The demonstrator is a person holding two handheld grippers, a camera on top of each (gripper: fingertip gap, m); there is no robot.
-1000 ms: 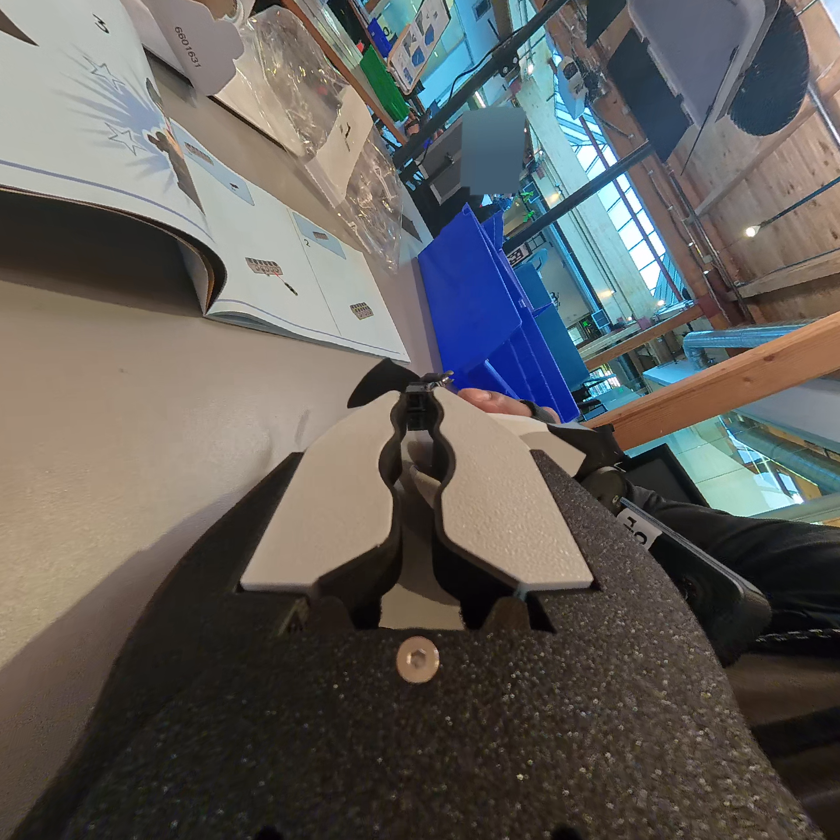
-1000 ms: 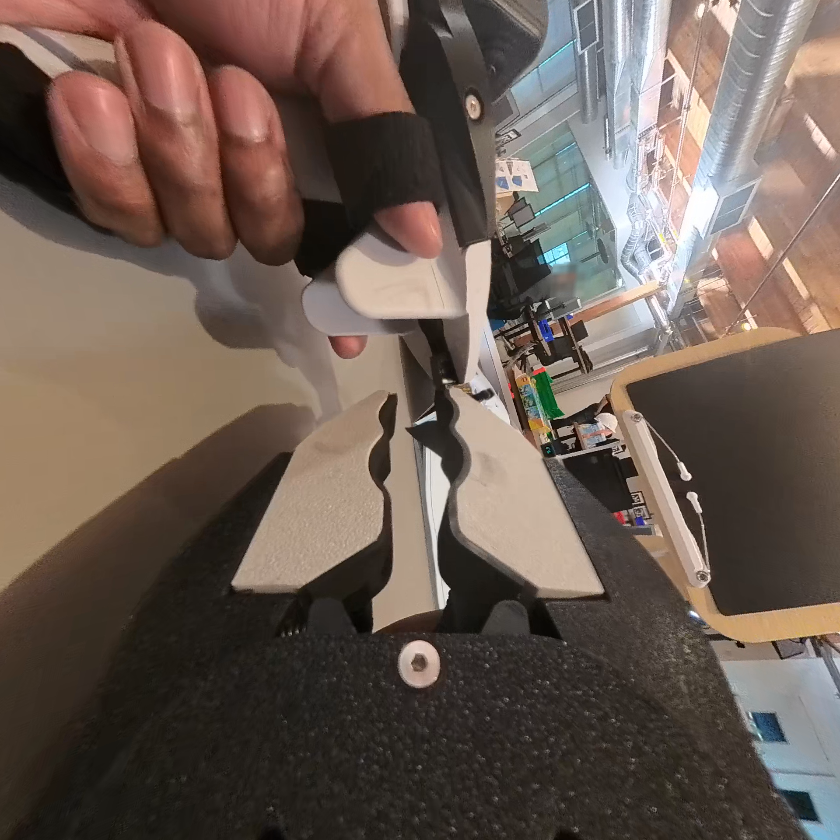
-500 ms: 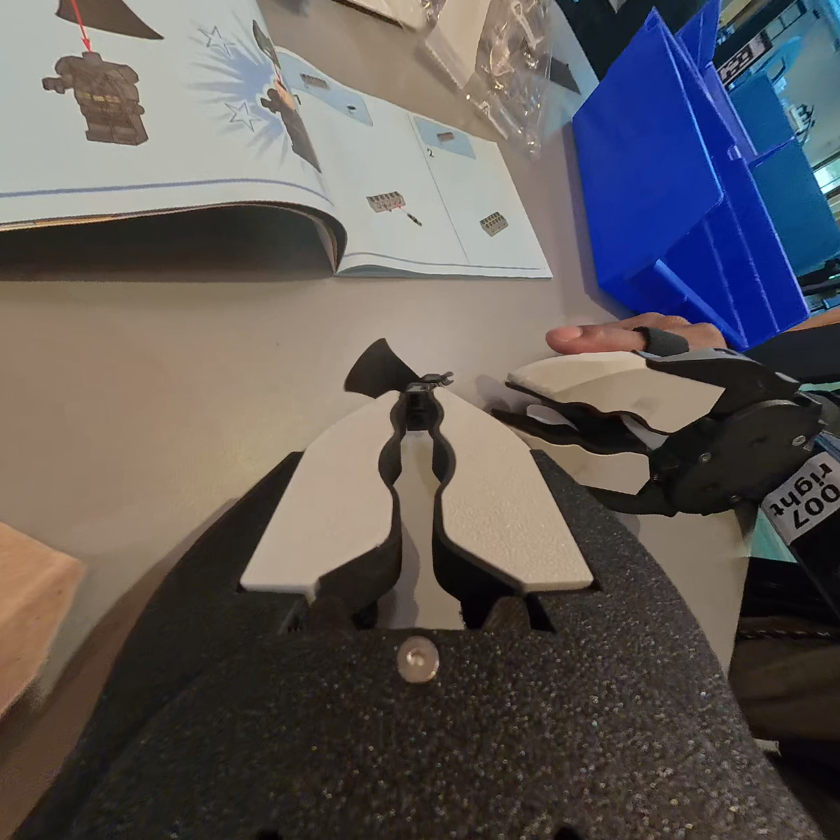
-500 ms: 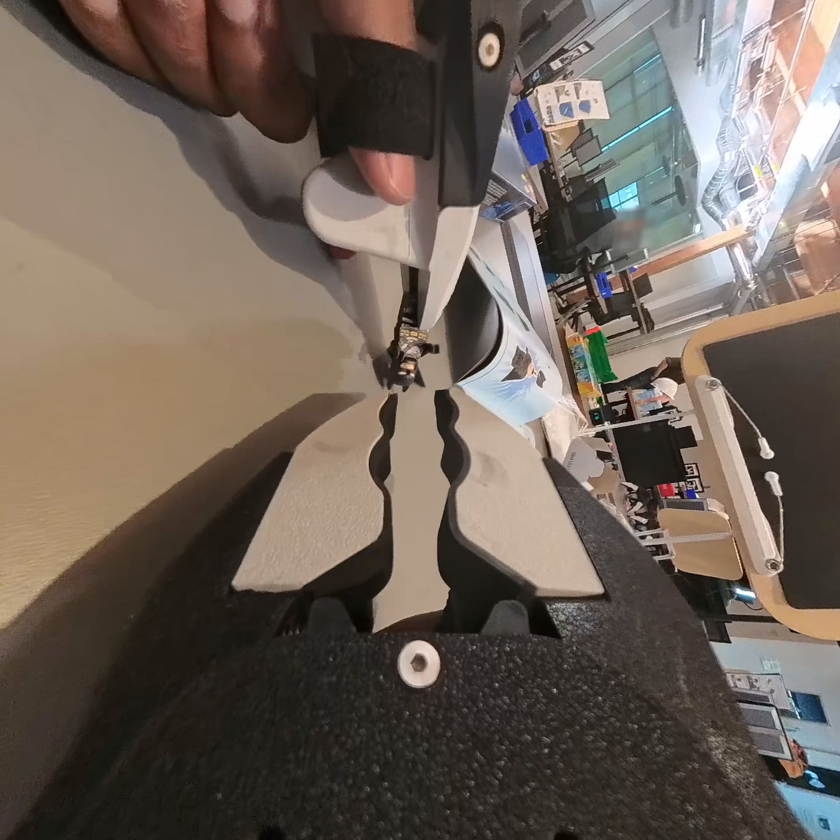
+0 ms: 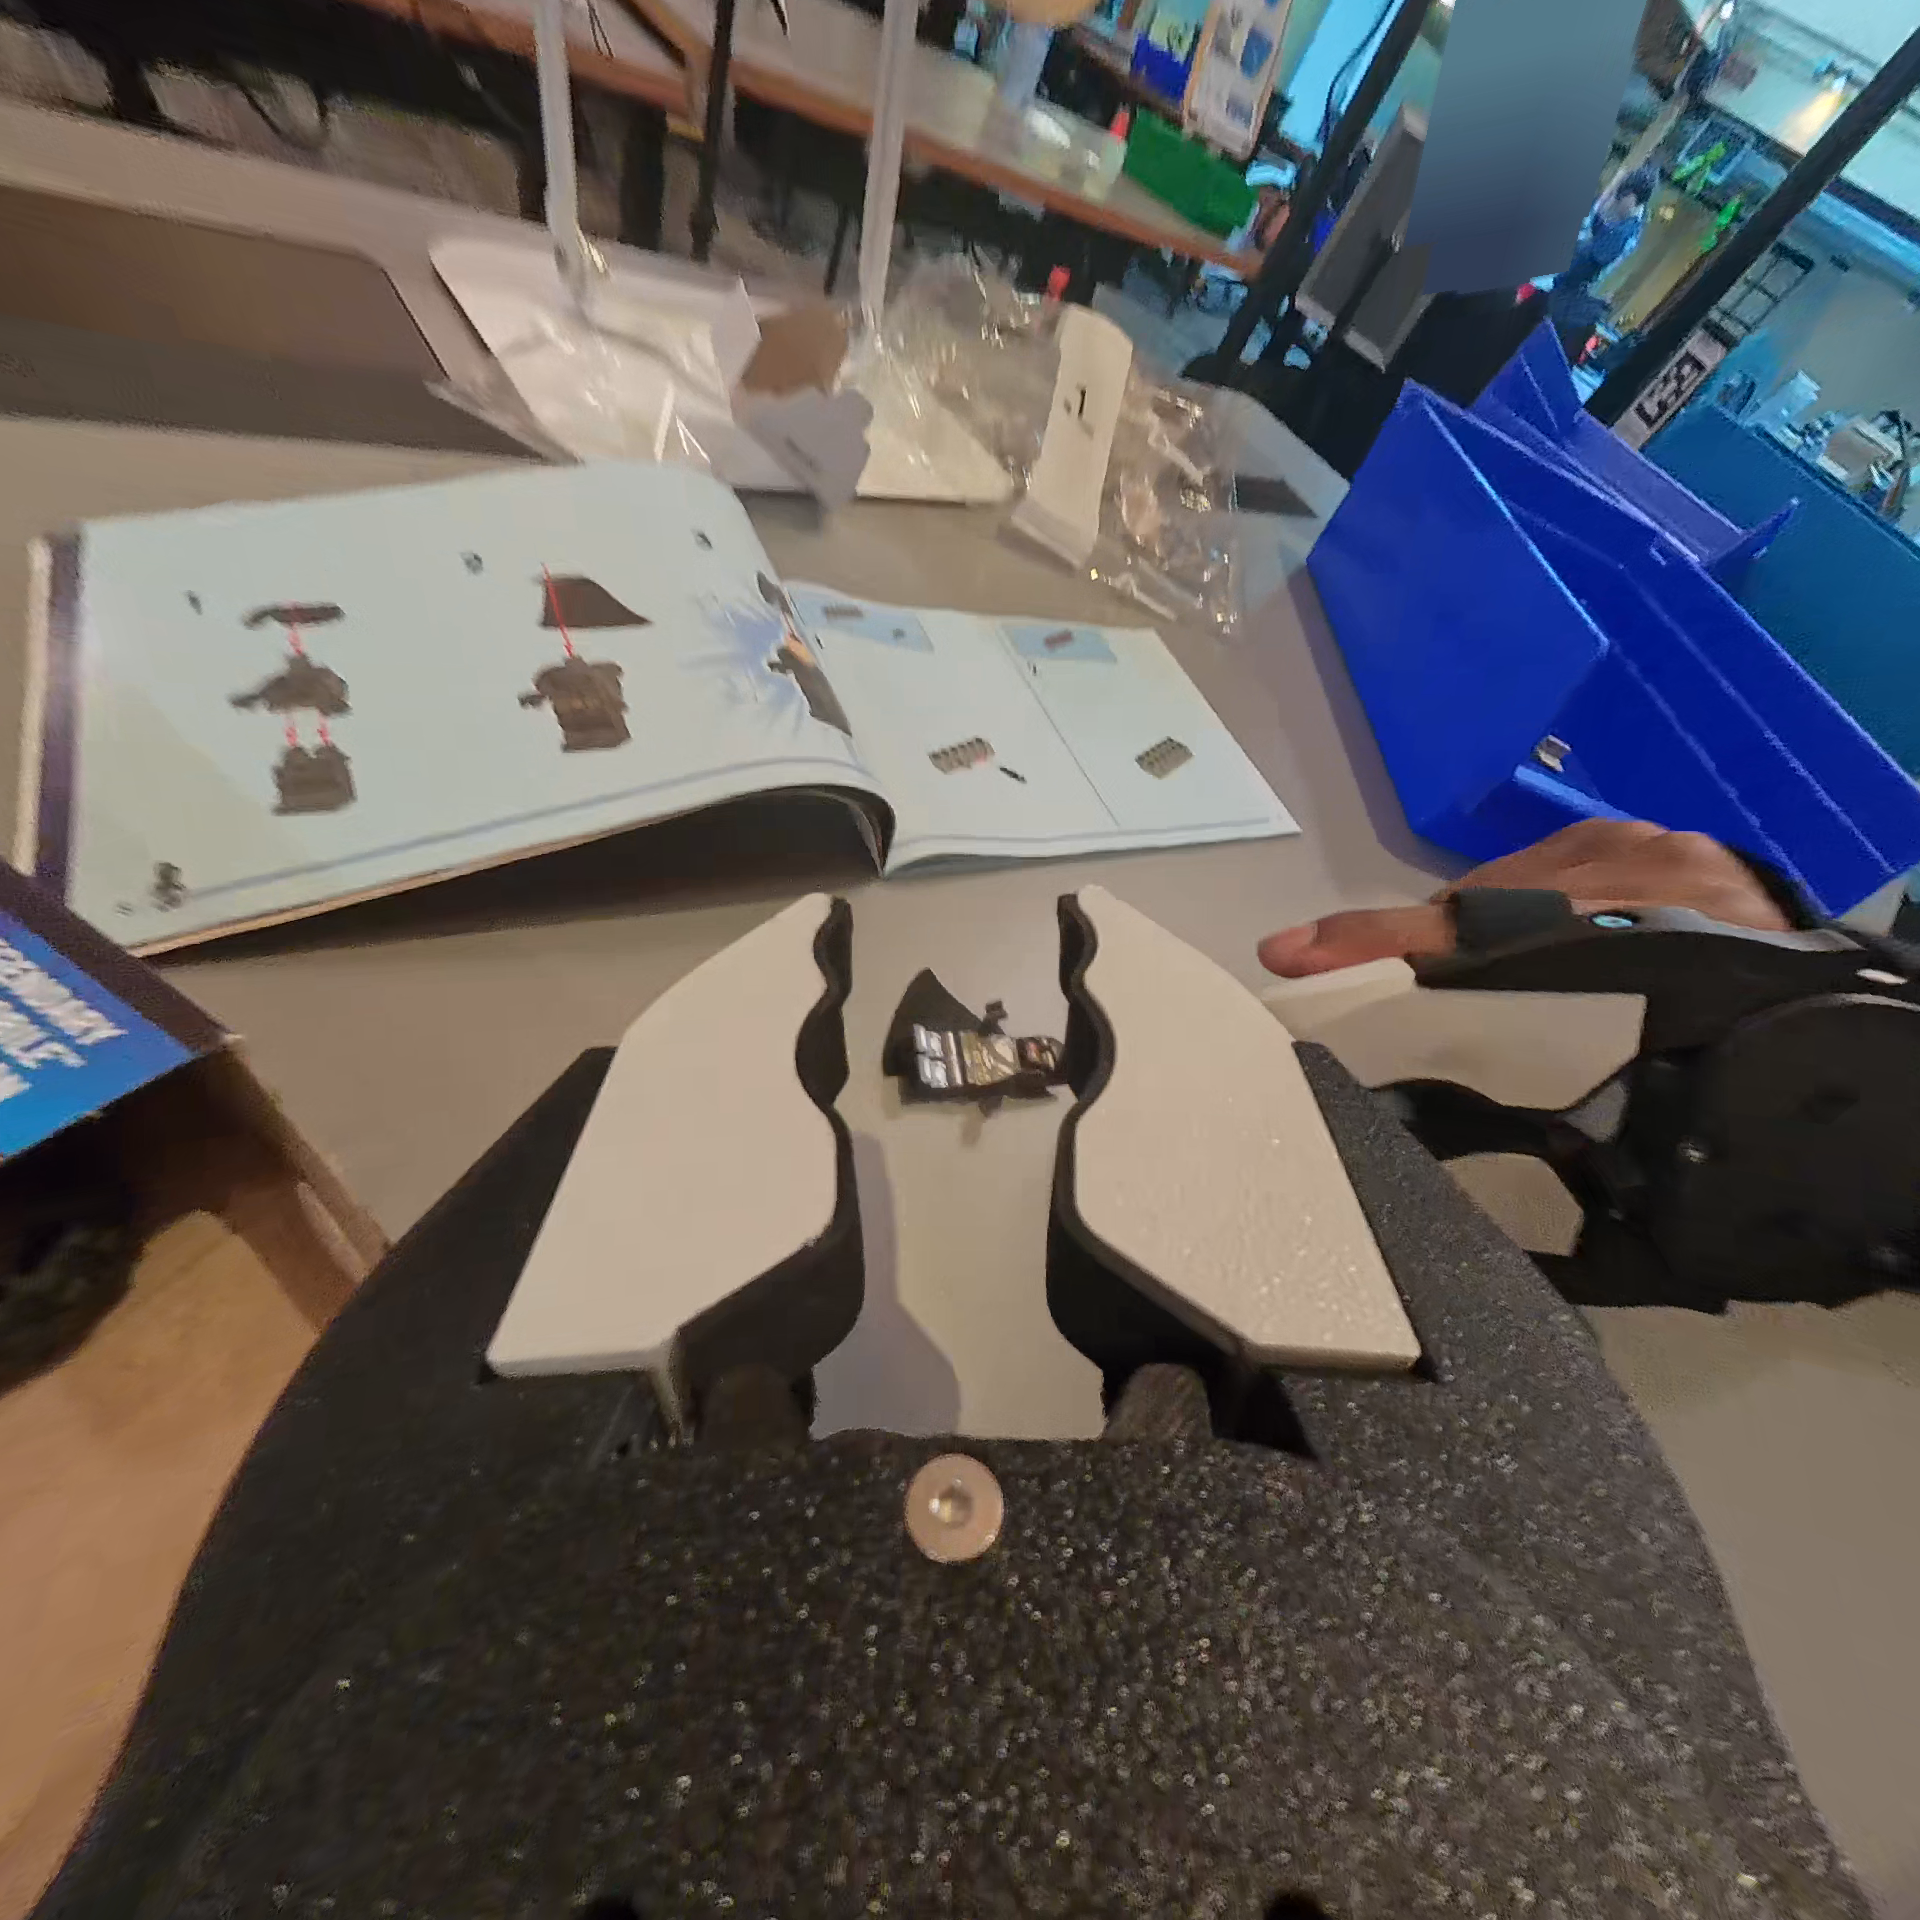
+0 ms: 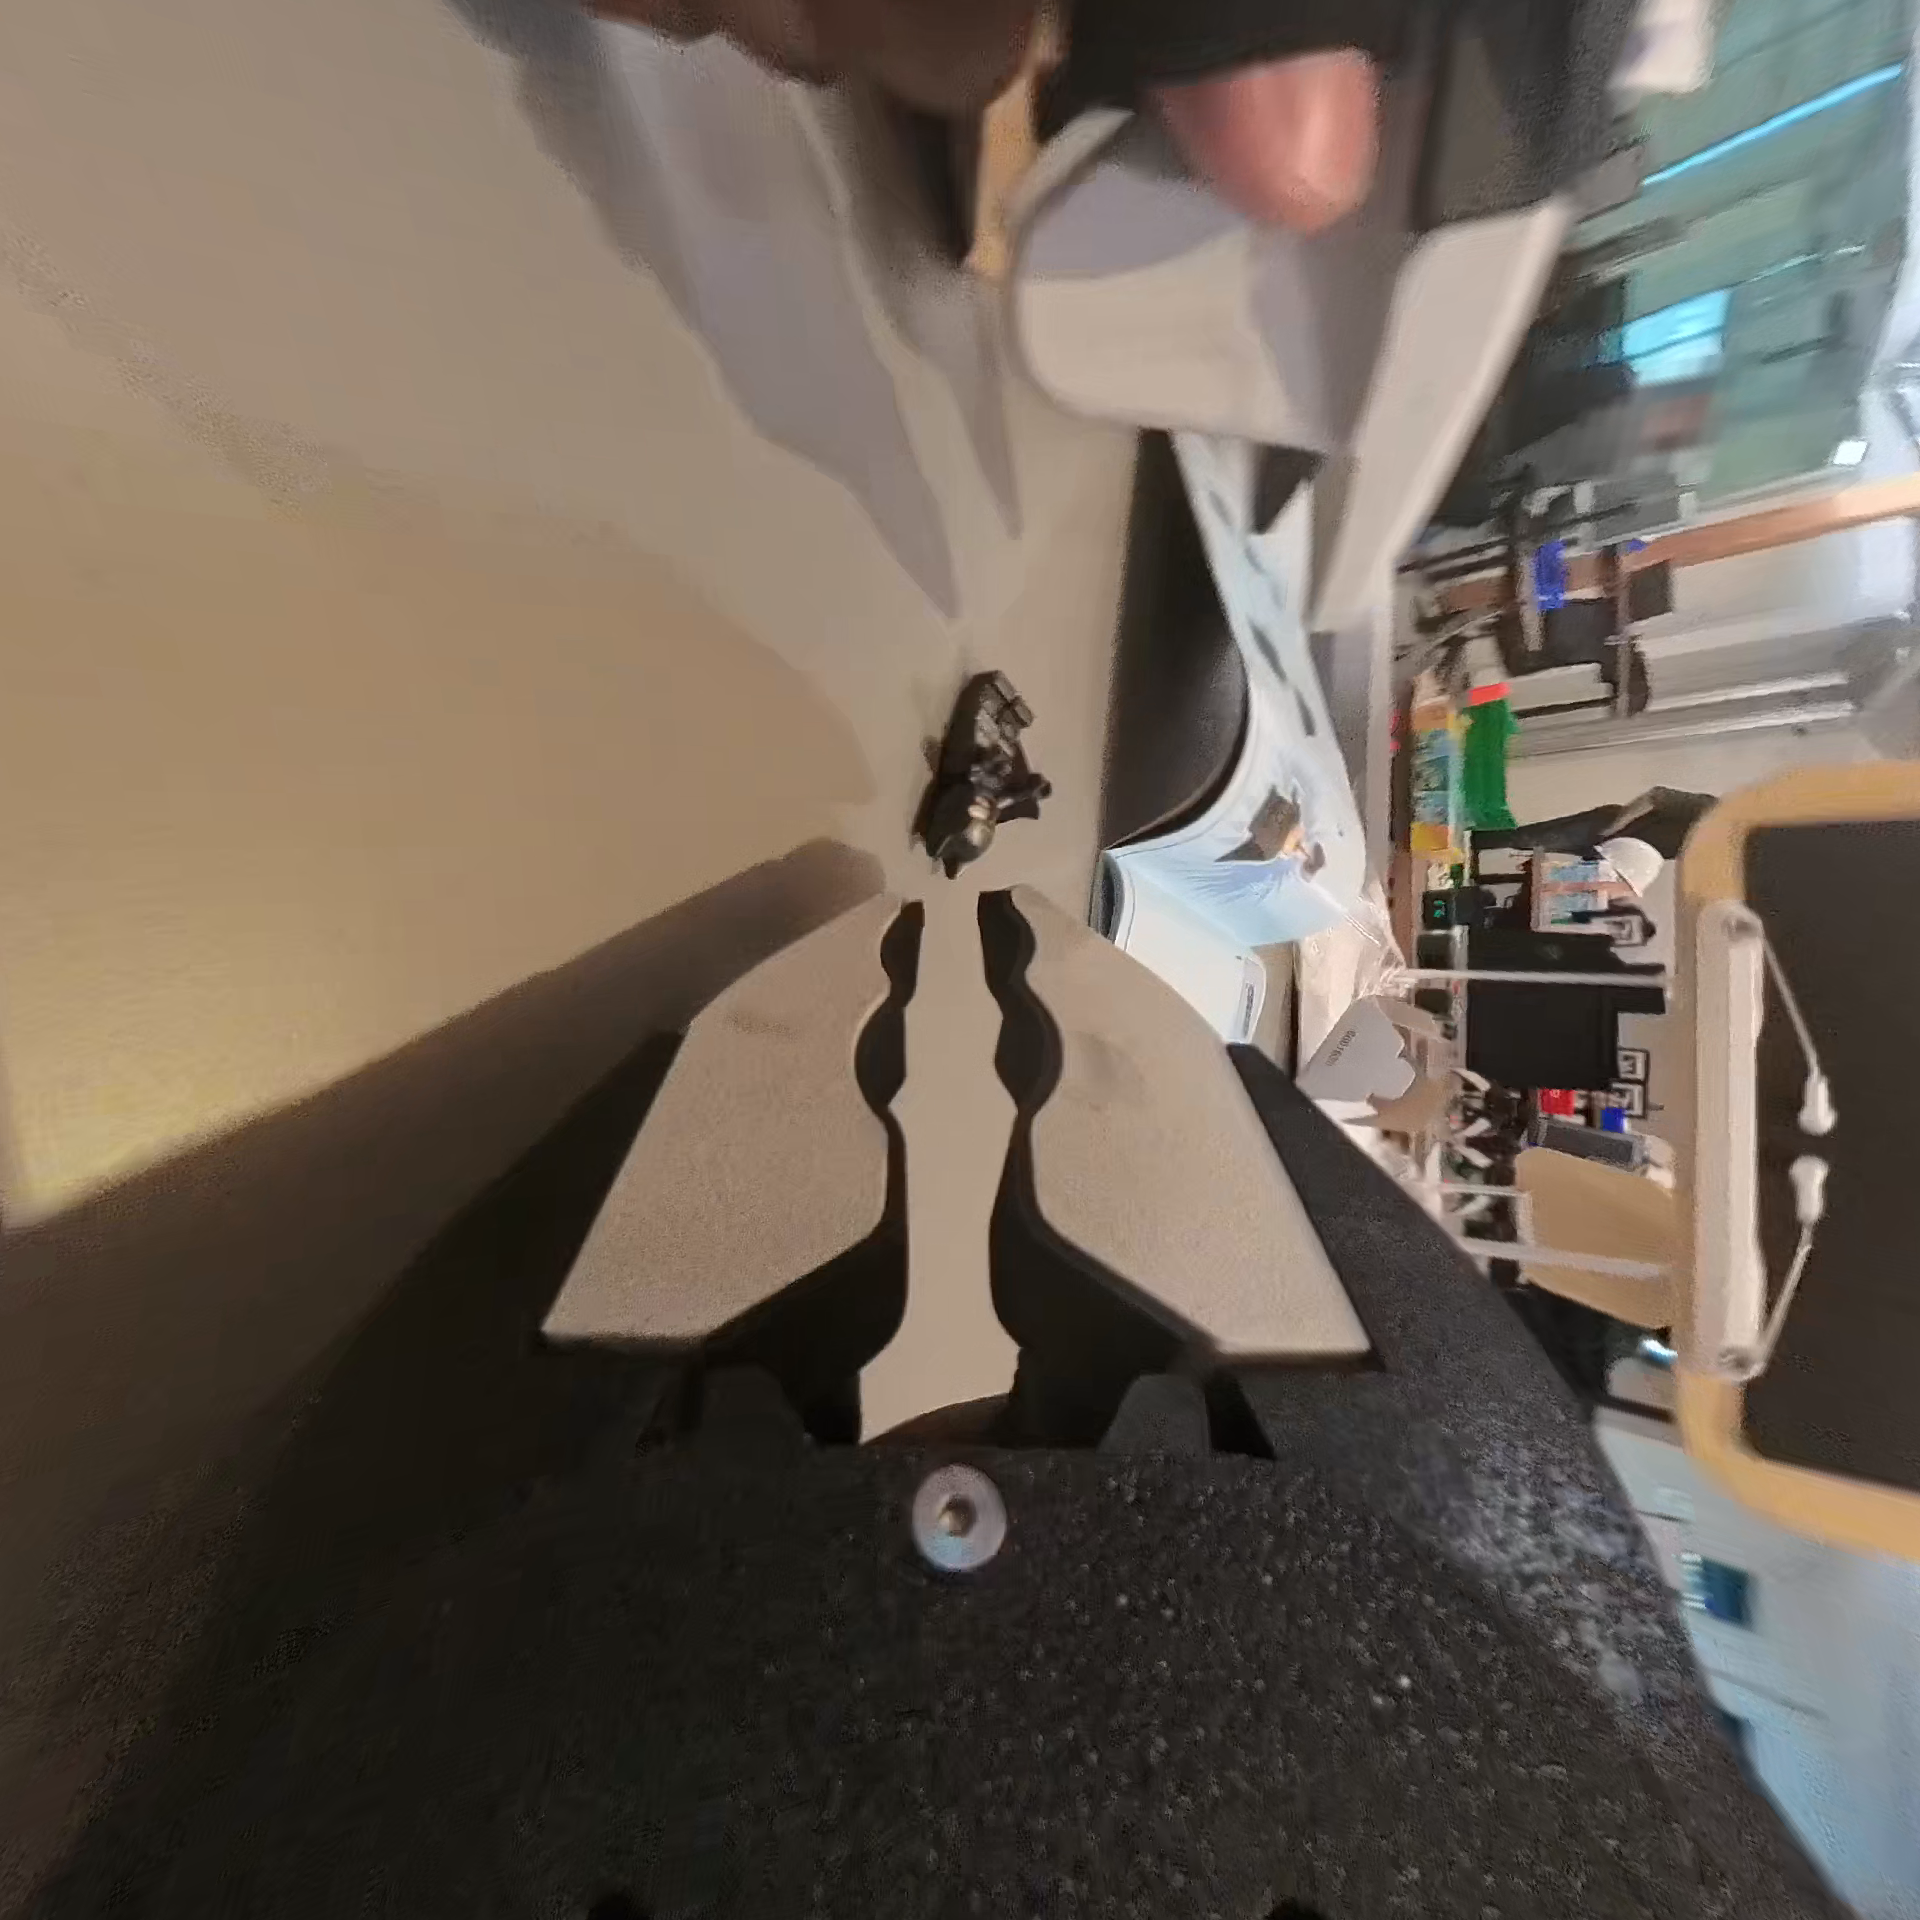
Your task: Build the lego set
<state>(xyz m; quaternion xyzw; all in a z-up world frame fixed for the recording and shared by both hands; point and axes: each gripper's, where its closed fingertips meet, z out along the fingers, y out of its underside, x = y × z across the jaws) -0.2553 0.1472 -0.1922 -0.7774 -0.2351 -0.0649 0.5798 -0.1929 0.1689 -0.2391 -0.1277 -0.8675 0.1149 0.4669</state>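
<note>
Landmark: black caped minifigure (image 5: pixel 971 1049), lying flat on the grey table (image 5: pixel 436 1018).

Far left of it: corner of a blue-topped cardboard box (image 5: pixel 73 1029). Behind it, left to centre: open instruction booklet (image 5: pixel 582 675), light blue pages, spine curl just beyond the figure. Further back: clear plastic bags (image 5: pixel 1153 488) and a white card (image 5: pixel 1086 436).

Left gripper (image 5: pixel 945 914): fingers wide apart, nothing clamped. Figure lies on the table between them, closer to the right pad; clear gap to the left pad, contact with the right one not resolvable.

Right of the figure: right gripper (image 6: pixel 951 904), held in a hand (image 5: pixel 1538 894), tilted on its side. Its fingers are a narrow slit apart with bare table showing between them; the figure (image 6: pixel 977 769) sits just past the tips, not touching them.

Far right, behind the hand: blue plastic bins (image 5: pixel 1590 644).
</note>
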